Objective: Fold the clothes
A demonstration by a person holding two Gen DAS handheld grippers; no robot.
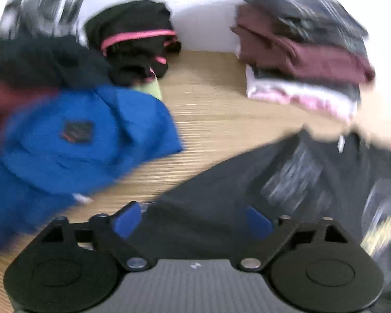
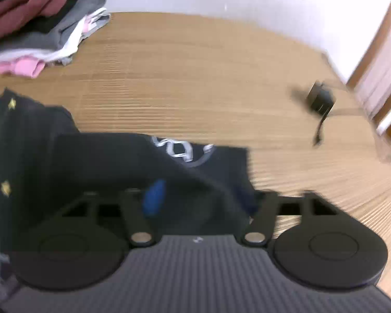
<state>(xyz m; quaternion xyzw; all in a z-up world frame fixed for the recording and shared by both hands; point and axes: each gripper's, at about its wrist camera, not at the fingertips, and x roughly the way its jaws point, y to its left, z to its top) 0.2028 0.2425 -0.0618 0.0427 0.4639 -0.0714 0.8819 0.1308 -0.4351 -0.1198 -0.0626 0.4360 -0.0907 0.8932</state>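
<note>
At nine o'clock of the left wrist view lay an unfolded heap: a blue jacket (image 1: 86, 140), black clothes with pink trim (image 1: 135, 41) behind it at eleven. At two o'clock stood a neat folded stack (image 1: 299, 60) on the wooden table (image 1: 211, 109), suggesting roughly half the job was done. The left gripper (image 1: 193, 221) was released, jaws wide, over a black printed garment (image 1: 234, 195) at six. In the right wrist view, the right gripper (image 2: 206, 200) also stood released, that garment draped loosely between its jaws, seemingly mid-fold. A small black adapter (image 2: 320, 99) sat at three o'clock.
</note>
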